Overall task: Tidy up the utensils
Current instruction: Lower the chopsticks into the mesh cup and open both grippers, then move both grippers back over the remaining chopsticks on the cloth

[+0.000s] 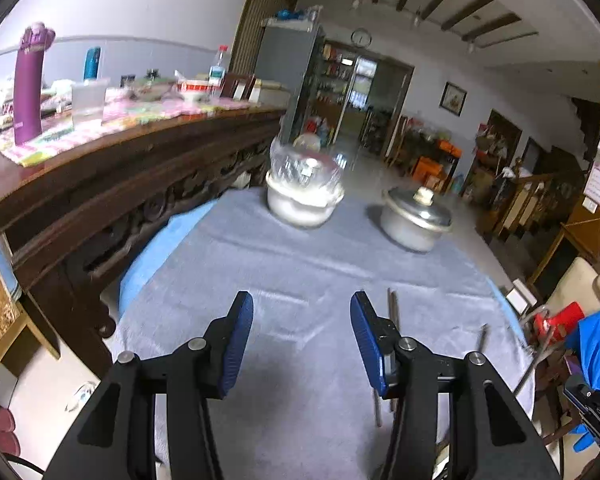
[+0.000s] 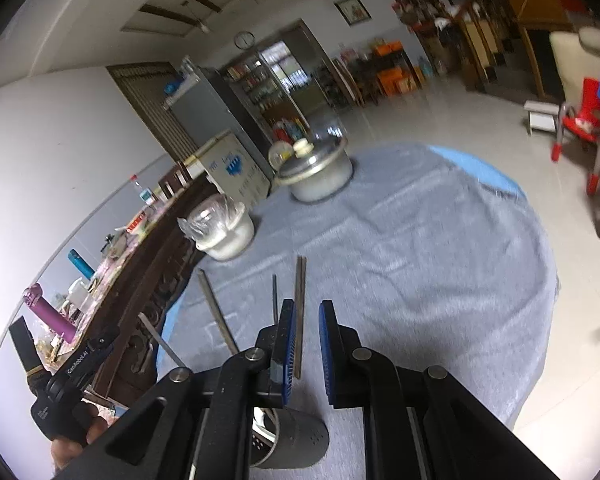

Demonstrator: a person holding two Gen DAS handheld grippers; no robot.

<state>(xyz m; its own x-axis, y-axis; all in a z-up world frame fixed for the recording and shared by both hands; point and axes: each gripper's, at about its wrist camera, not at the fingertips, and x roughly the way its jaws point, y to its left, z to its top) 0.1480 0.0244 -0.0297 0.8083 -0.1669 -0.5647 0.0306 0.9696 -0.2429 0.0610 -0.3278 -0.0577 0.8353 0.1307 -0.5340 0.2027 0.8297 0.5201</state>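
Note:
Several metal chopsticks [image 2: 299,304] lie loose on the grey cloth of the round table [image 2: 440,248]. A dark perforated utensil holder [image 2: 296,436] lies on its side under my right gripper [image 2: 307,340], which hovers above the chopsticks with its blue pads a narrow gap apart and nothing between them. In the left wrist view my left gripper [image 1: 302,336] is wide open and empty above the cloth [image 1: 300,264]; chopsticks [image 1: 392,312] lie just beside its right finger. The left gripper's body also shows at the lower left of the right wrist view [image 2: 72,392].
A white bowl covered with plastic wrap [image 1: 304,192] and a lidded metal pot [image 1: 416,218] stand at the table's far side. A dark carved wooden sideboard [image 1: 132,168] with bottles and dishes runs along the left. A red stool [image 2: 580,120] stands on the floor.

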